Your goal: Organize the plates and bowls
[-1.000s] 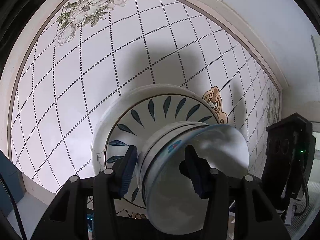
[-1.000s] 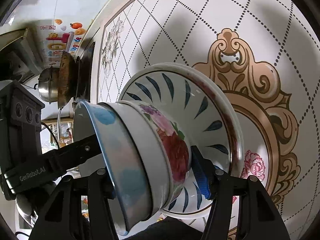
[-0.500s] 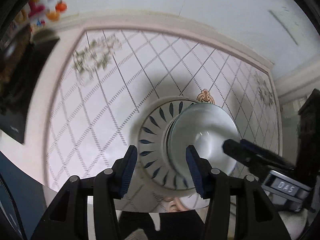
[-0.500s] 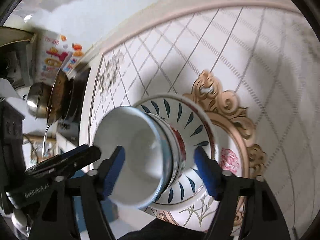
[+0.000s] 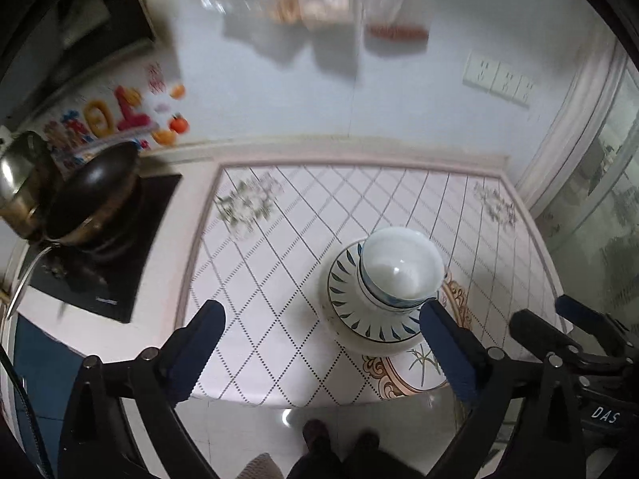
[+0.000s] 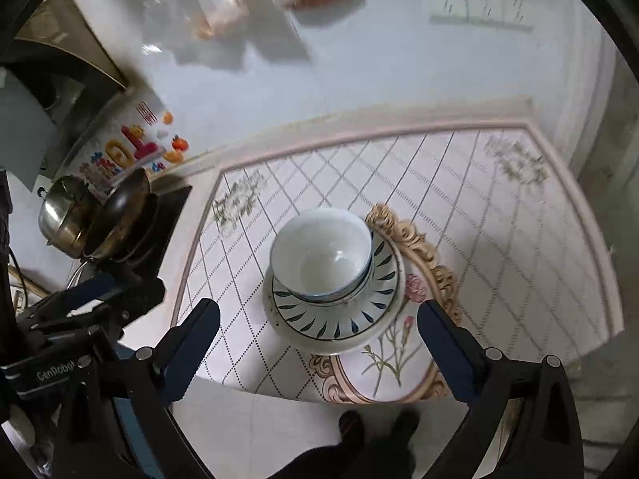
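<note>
Steel and dark iron fill the far left of both views: a shiny pot [image 6: 64,215] and a black wok [image 5: 94,187] sit on a black cooktop [image 5: 120,263] at the left edge of the counter, with colourful fruit stickers [image 5: 120,119] on the wall above them.

Moving right, the left gripper [image 5: 319,353] sits low in the left wrist view with its blue-padded fingers [image 5: 195,349] spread wide and nothing between them; it hangs above the tablecloth [image 5: 279,239], a white cloth with a dotted diamond grid and floral corners.

At centre right of the left wrist view, and near the centre of the right wrist view, a stack of dishes stands on the cloth: a white bowl [image 5: 401,265], upright and empty, nested in at least one other bowl, resting on a wide plate [image 6: 339,319] with dark blue leaf strokes round its rim. The stack partly overlaps an ornate gold-framed flower medallion [image 6: 403,343] printed on the cloth.

The right gripper [image 6: 319,349] is likewise parted wide and empty, its fingers [image 6: 445,353] framing the stack from above without touching it. Its body shows at the lower right of the left wrist view.

Wall sockets [image 5: 499,80] sit at upper right, and blurred hanging bags [image 6: 247,0] along the top.
</note>
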{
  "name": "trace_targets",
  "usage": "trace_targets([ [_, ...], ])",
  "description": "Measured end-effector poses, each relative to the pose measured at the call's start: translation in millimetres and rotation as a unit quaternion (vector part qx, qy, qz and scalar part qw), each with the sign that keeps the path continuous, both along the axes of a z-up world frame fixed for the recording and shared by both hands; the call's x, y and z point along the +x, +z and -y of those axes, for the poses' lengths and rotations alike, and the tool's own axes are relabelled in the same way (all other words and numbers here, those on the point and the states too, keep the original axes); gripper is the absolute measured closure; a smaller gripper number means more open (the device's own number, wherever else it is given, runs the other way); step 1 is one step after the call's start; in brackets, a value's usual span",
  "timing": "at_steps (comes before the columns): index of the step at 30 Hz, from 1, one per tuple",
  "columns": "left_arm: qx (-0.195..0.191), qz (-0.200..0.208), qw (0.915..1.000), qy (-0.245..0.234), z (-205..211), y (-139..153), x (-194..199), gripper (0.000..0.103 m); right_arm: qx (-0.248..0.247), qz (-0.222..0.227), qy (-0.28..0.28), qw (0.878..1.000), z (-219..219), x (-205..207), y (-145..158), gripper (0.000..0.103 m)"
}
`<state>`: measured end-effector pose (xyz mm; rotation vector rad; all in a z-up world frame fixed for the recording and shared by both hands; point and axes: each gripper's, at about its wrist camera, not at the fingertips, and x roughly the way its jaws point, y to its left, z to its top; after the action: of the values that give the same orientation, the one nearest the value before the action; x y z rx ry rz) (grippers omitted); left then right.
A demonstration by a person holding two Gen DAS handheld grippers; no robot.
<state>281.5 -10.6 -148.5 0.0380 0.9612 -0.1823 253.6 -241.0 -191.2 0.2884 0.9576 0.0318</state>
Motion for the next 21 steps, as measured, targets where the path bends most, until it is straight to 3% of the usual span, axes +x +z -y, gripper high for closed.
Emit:
trace_targets([
  [7,0.004,0.057,0.9983,0.01,1.7,37.5,-67.8,0.003,-0.045,0.063,-0.011,0.997,-4.8,-79.9,60.6,0.001],
  [12,0.006,0.075,0.9967,0.031,3.0,53.2,-115.2,0.003,-0.058,0.095,-0.004,0.994,0.6,-131.6,92.1,0.0],
  [21,0.001,0.094,0.9939,0.056,-1.5,72.8,-171.6,0.003,-0.06,0.118,0.008,0.991,7.3,-196.9,120.0,0.0],
])
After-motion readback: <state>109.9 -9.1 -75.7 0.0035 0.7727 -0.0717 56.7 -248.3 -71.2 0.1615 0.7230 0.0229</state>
